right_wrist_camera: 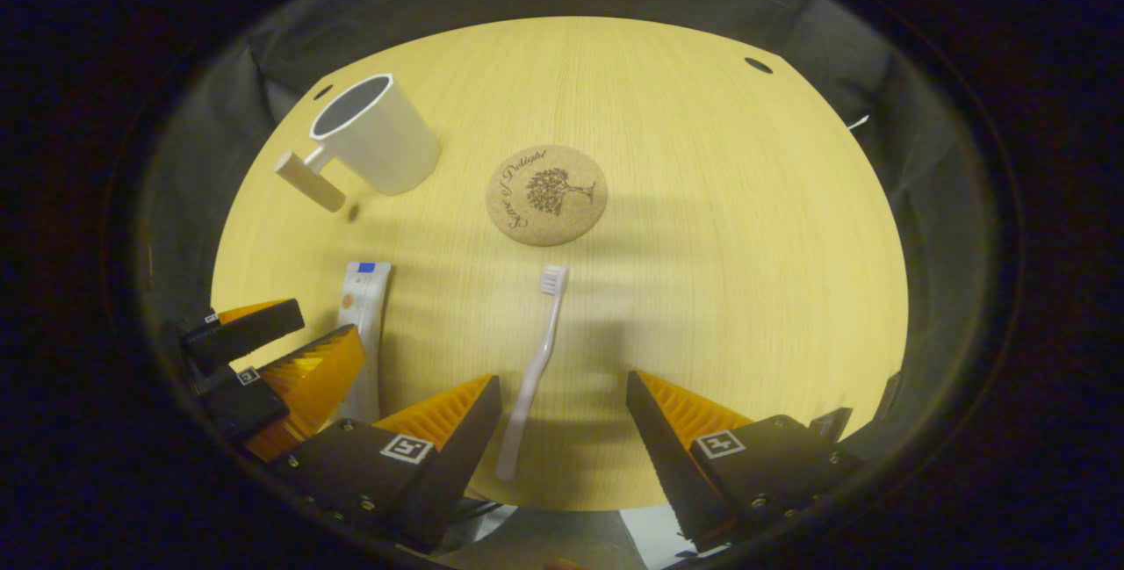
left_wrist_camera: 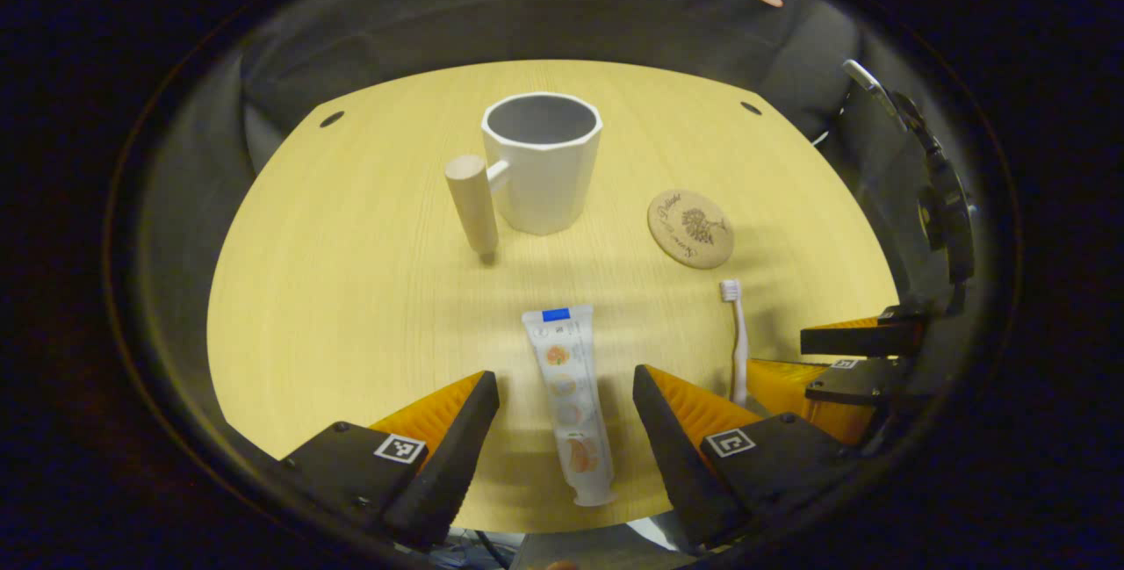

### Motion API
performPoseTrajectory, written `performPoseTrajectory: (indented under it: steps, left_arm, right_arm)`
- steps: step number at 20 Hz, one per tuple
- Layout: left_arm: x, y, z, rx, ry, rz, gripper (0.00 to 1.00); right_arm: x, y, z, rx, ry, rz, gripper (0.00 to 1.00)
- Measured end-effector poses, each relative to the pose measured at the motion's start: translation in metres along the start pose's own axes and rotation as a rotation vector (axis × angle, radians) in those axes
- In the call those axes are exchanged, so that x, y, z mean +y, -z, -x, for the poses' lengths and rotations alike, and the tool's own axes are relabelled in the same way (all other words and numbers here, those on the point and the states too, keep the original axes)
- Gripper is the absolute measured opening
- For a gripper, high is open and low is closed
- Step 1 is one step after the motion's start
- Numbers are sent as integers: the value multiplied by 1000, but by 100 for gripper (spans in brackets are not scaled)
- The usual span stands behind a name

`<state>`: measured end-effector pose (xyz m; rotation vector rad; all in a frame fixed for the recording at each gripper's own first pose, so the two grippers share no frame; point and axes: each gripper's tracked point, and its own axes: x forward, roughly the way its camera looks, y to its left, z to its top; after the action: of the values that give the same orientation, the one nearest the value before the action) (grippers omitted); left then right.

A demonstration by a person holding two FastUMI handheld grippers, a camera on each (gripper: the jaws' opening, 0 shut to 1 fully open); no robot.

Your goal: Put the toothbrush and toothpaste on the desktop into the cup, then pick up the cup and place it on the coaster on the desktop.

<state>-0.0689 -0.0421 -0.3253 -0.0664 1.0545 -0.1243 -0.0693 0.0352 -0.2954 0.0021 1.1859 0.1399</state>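
Note:
A white faceted cup (left_wrist_camera: 542, 162) with a wooden peg handle (left_wrist_camera: 472, 204) stands upright at the far middle of the wooden desktop (left_wrist_camera: 351, 289). To its right lies a round cork coaster (left_wrist_camera: 690, 228). The toothpaste tube (left_wrist_camera: 571, 399) lies flat between the fingers of my open left gripper (left_wrist_camera: 565, 394), cap end near me. The pale toothbrush (right_wrist_camera: 536, 368) lies between the fingers of my open right gripper (right_wrist_camera: 562, 399), bristles pointing away. The right gripper view also has the cup (right_wrist_camera: 378, 145), the coaster (right_wrist_camera: 547, 194), the toothpaste (right_wrist_camera: 363, 333) and the left gripper (right_wrist_camera: 290, 350).
The round desktop ends close in front of both grippers, with dark cloth walls around it. Small dark holes (left_wrist_camera: 332, 119) mark its far corners. In the left gripper view the right gripper (left_wrist_camera: 843, 359) and its mount stand at the right edge, beside the toothbrush (left_wrist_camera: 738, 337).

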Motion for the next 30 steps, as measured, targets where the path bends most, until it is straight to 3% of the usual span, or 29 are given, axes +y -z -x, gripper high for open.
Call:
performPoseTrajectory:
  steps: [6, 16, 17, 19, 20, 21, 22, 23, 24, 26, 30]
  left_arm:
    - [9, 29, -25, 131, -28, 18, 100]
    - [10, 26, -28, 180, -66, 6, 98]
    - [9, 25, -29, 173, -62, -3, 96]
    - [7, 22, -31, 166, -58, -19, 72]
    - [6, 21, -32, 173, -61, -21, 60]
    - [4, 20, -33, 171, -57, -14, 58]
    - [5, 21, -32, 186, -61, -13, 43]
    - [4, 20, -34, 186, -62, -11, 42]
    - [3, 15, -33, 182, -62, -4, 33]
    - [5, 17, -31, 184, -51, -1, 27]
    - [3, 17, -23, 200, 1, 33, 27]
  right_arm:
    - [0, 11, -17, 82, 34, 54, 93]
    - [3, 12, -21, 180, 52, 7, 94]
    - [6, 12, -23, 194, 49, 10, 86]
    - [5, 8, -20, 196, 51, 5, 69]
    - [3, 10, -25, 196, 54, -12, 40]
    - [2, 10, -26, 202, 53, -26, 28]
    - [2, 12, -23, 202, 42, -27, 14]
    - [-1, 11, -22, 198, 39, -19, 14]
    - [0, 11, -22, 190, 33, -50, 8]
    - [-1, 12, -22, 187, 15, -67, 2]
    - [0, 15, -21, 190, -21, -118, 2]
